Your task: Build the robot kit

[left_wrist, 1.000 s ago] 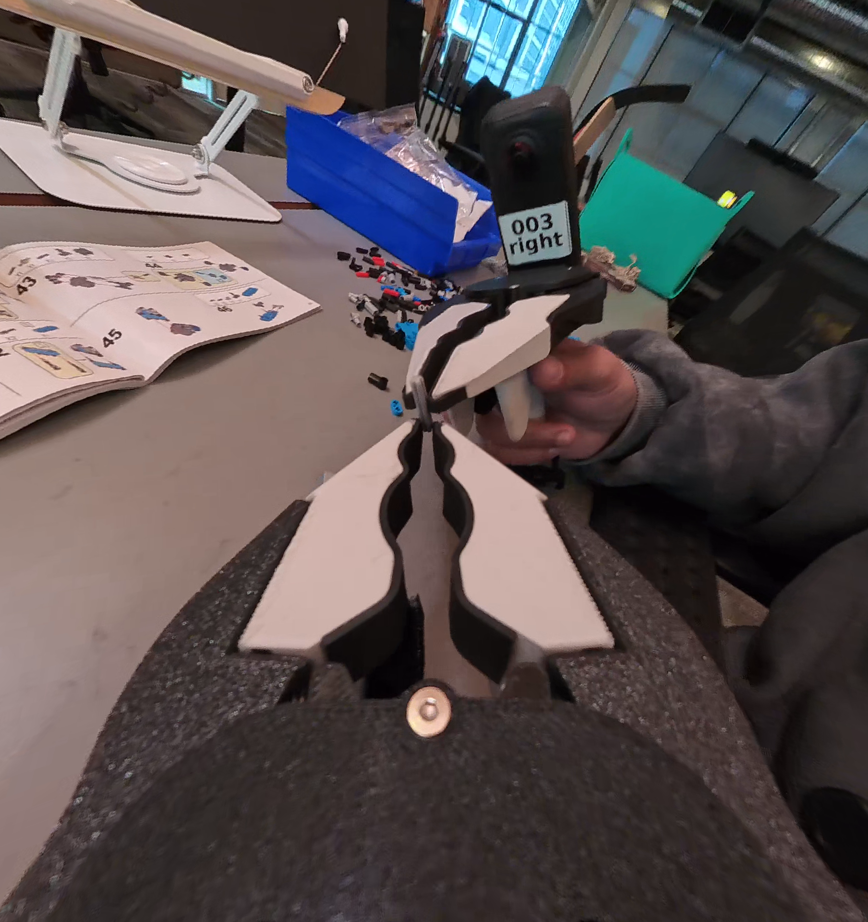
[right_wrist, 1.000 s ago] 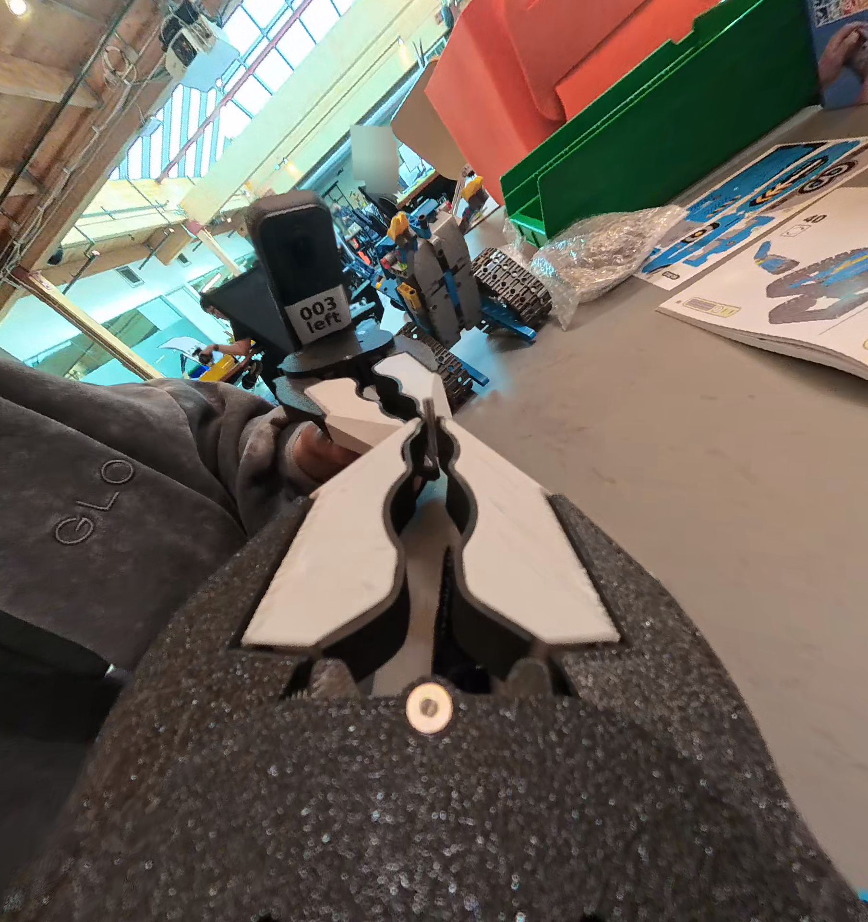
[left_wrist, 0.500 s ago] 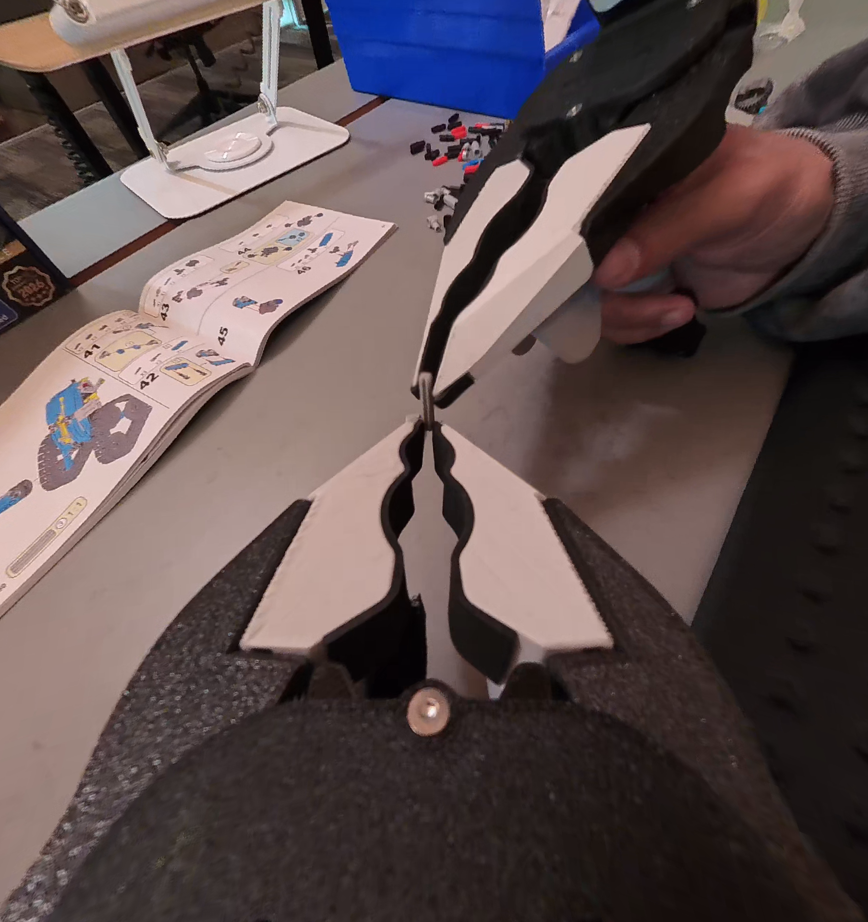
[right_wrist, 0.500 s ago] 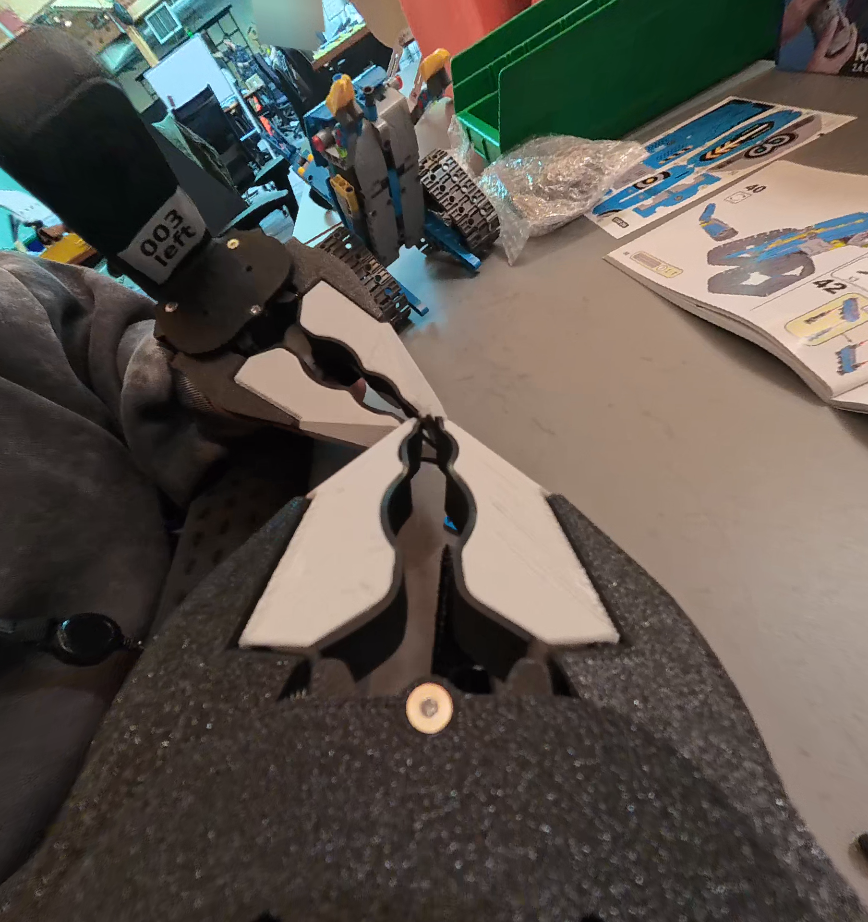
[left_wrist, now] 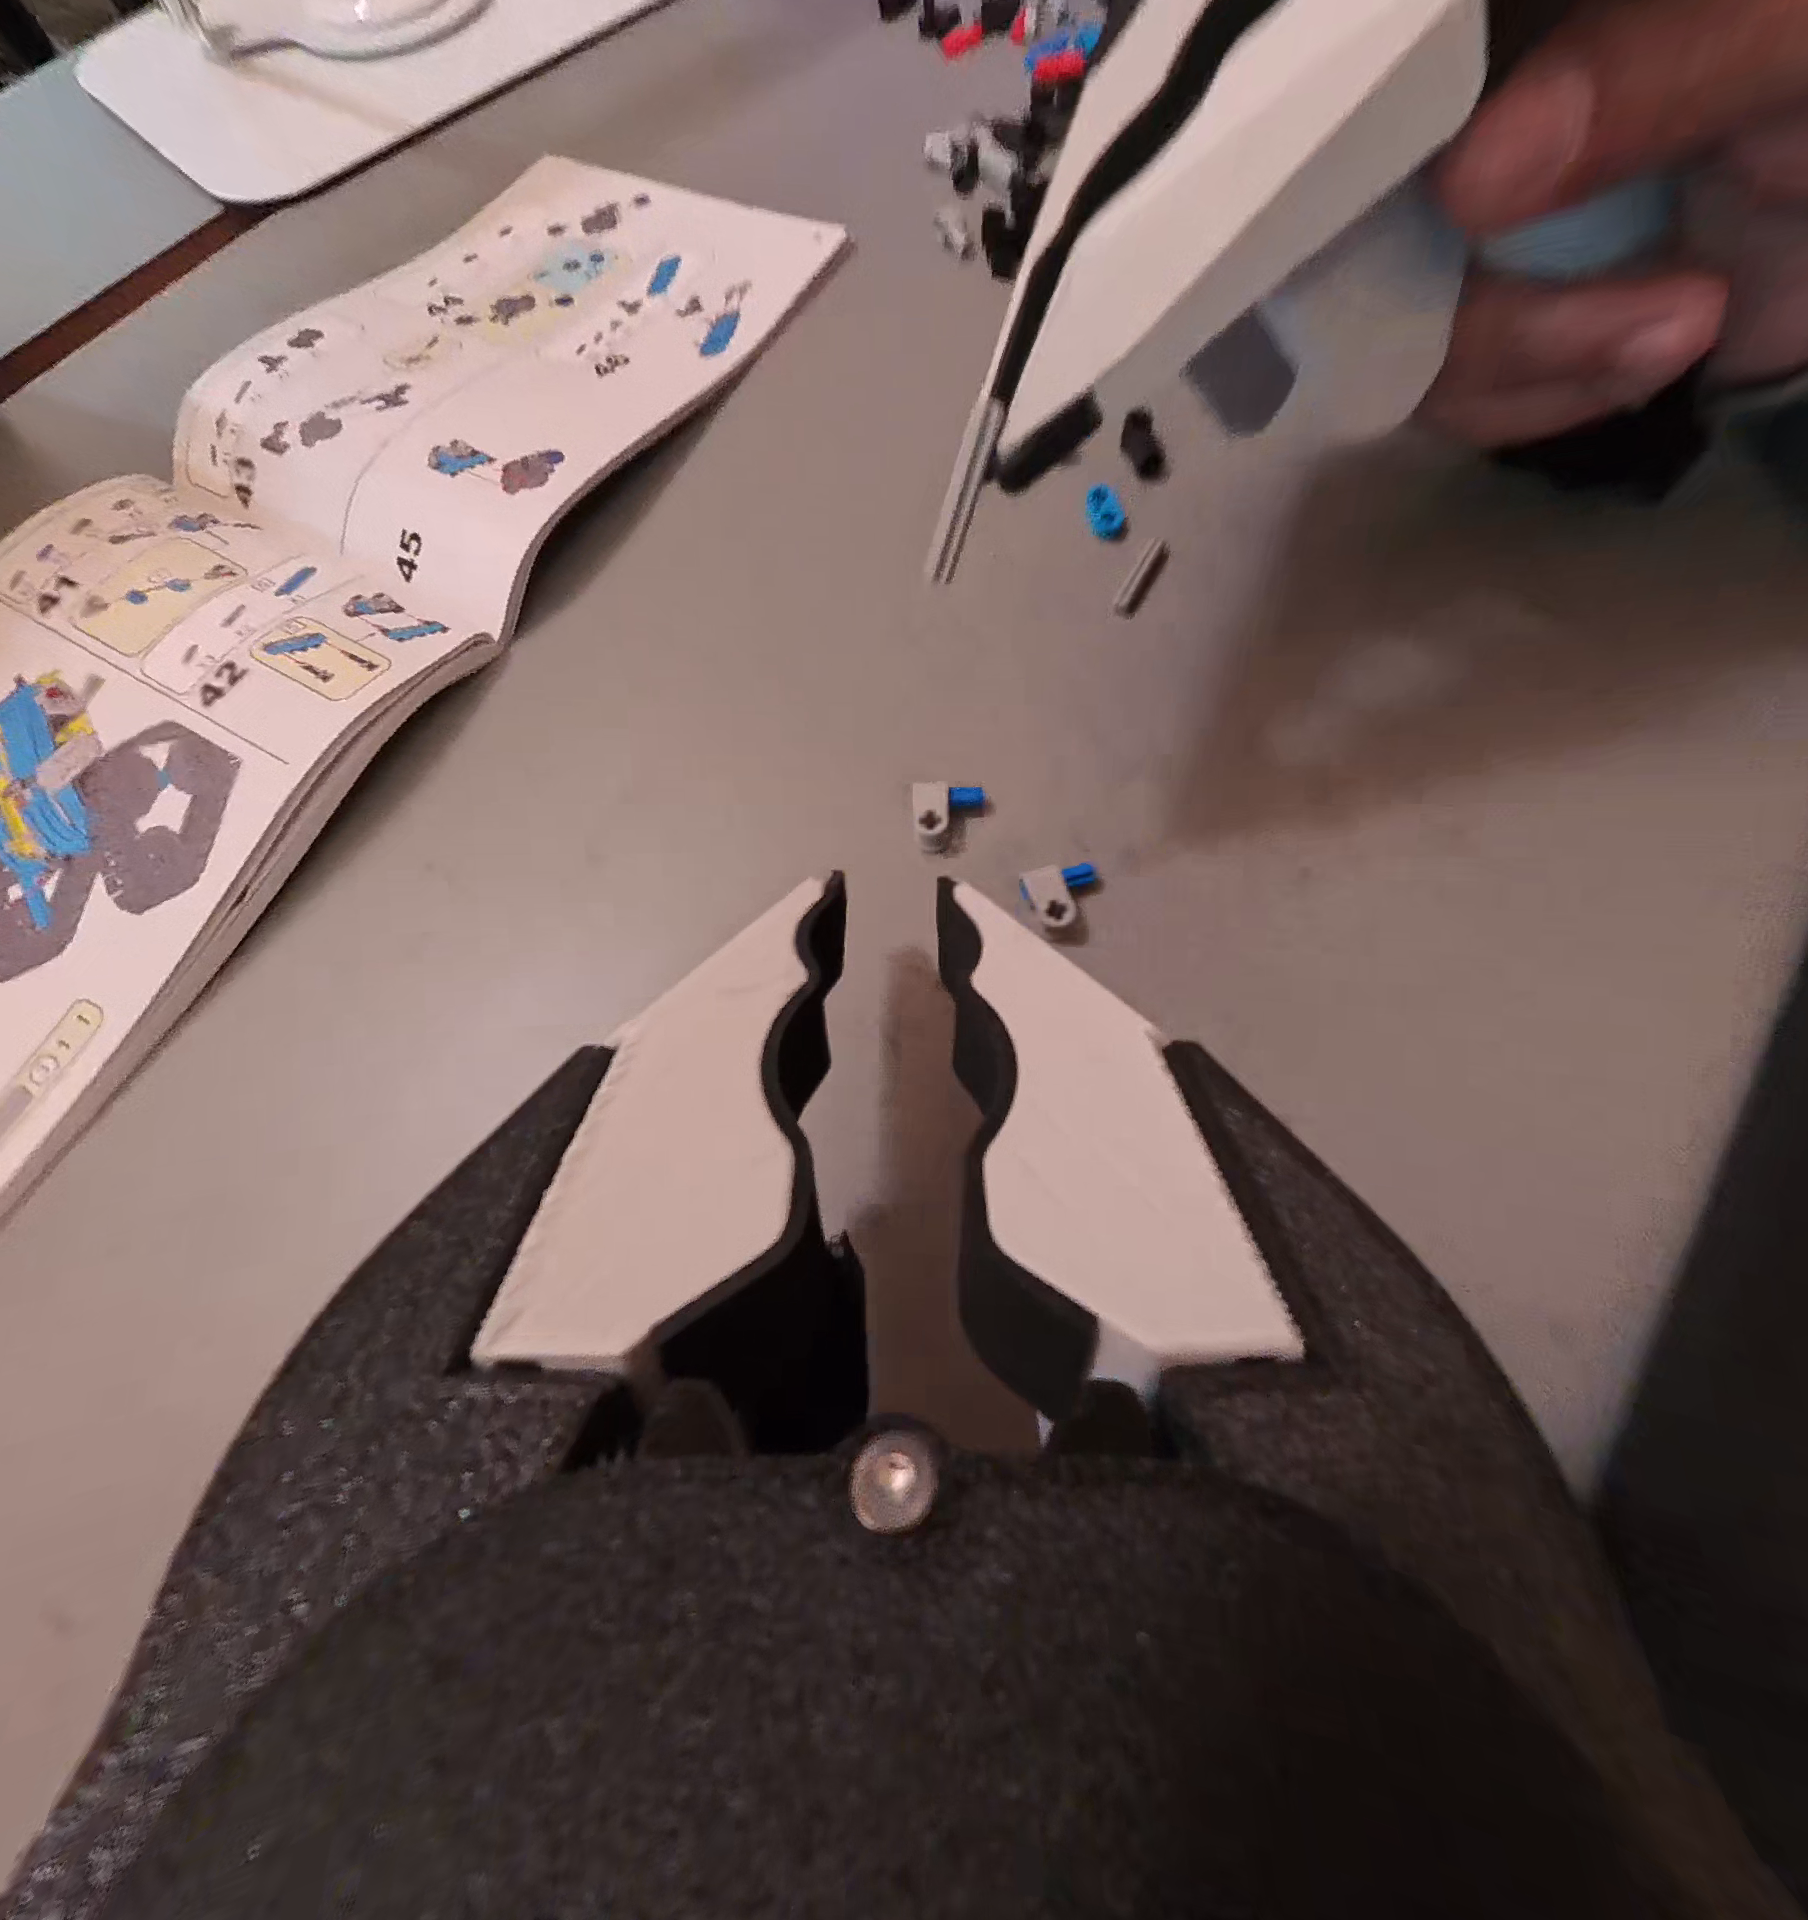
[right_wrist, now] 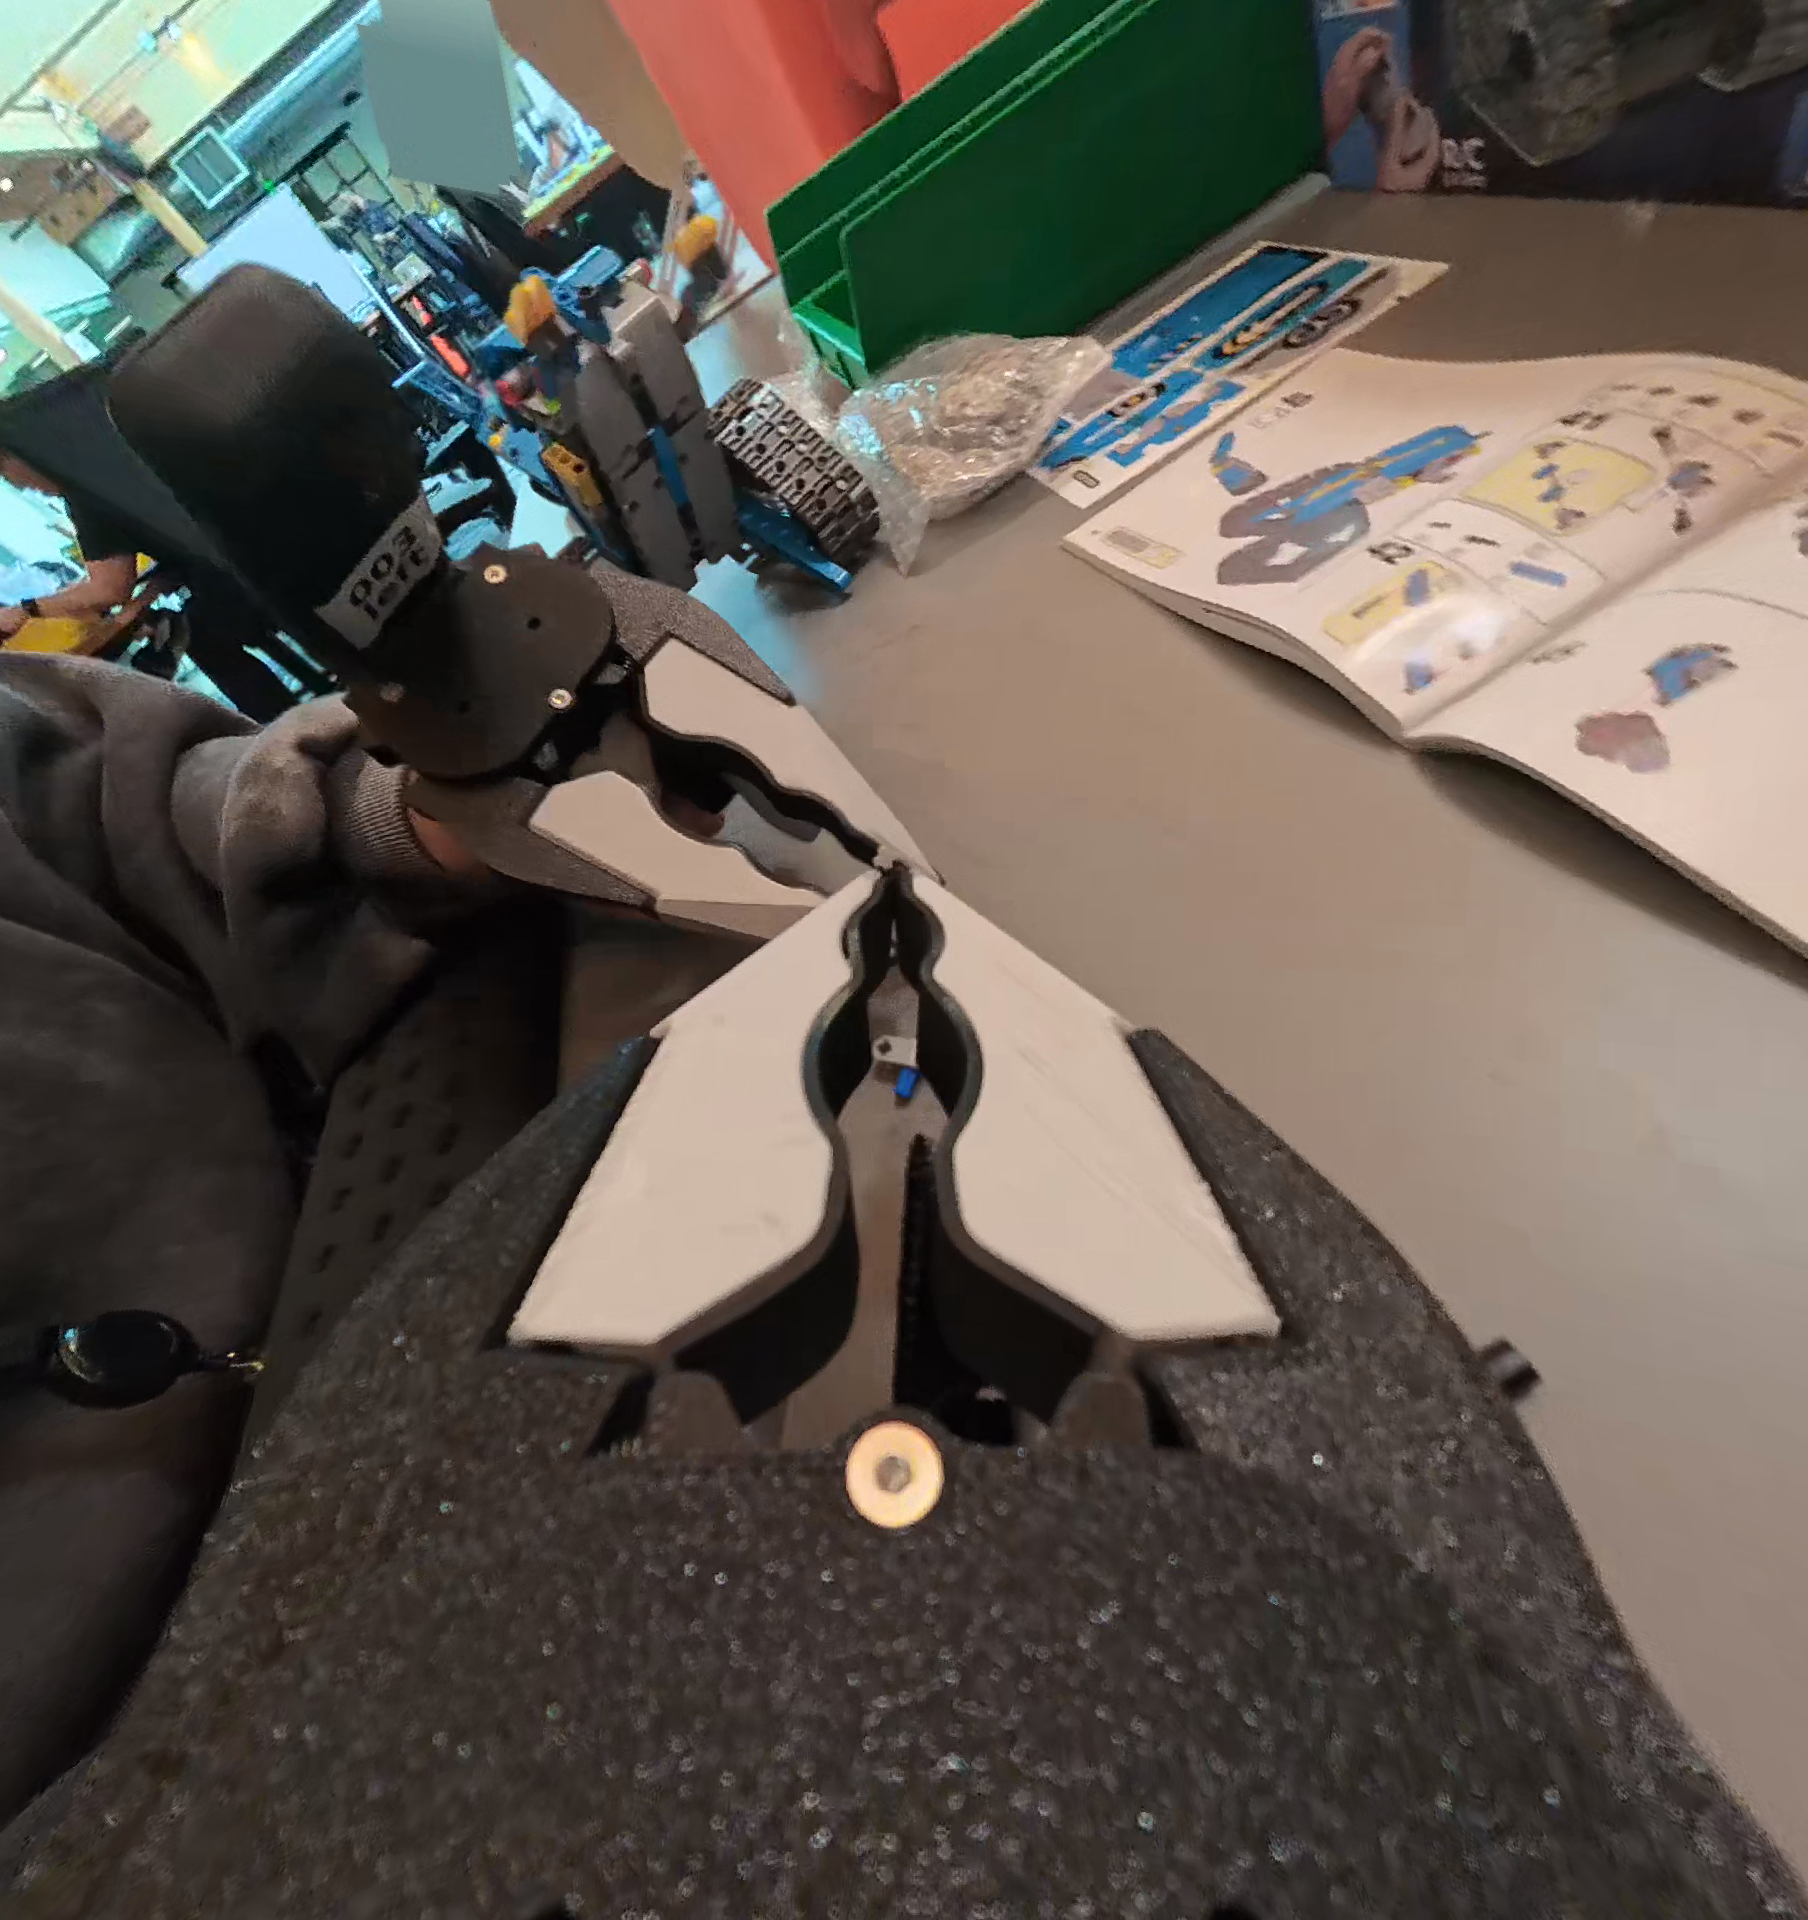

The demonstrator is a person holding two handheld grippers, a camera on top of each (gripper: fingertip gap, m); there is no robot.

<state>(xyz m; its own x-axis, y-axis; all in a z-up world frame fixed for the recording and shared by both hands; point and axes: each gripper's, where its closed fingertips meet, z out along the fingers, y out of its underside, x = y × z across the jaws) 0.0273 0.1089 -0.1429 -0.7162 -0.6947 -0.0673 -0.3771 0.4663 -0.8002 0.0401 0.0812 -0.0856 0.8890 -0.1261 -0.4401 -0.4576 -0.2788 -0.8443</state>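
Observation:
My left gripper [left_wrist: 889,883] is open with a narrow gap and empty, low over the grey table [left_wrist: 671,831]. Two small grey connectors with blue pins lie just ahead of its tips, one [left_wrist: 941,816] in front and one [left_wrist: 1056,899] beside the right finger. My right gripper [left_wrist: 993,405] is above and beyond, shut on a thin grey axle [left_wrist: 967,488] that sticks out of its tips. In the right wrist view, my right gripper [right_wrist: 892,883] is shut, and the left gripper [right_wrist: 858,847] sits just beyond its tips. A grey and blue connector [right_wrist: 895,1060] shows between the fingers.
An open instruction booklet [left_wrist: 308,499] lies to the left. Loose pieces lie ahead: a second grey axle [left_wrist: 1139,577], a blue piece [left_wrist: 1106,512], black pieces [left_wrist: 1139,442] and a pile [left_wrist: 1004,135]. A tracked model [right_wrist: 671,468], plastic bag [right_wrist: 973,416] and green bin [right_wrist: 1035,187] stand farther off. The tips of one gripper are about 7 cm away from the tips of the other.
My left gripper has let go of the grey axle, opened and dropped toward the table. The right gripper keeps the axle and has moved up and away.

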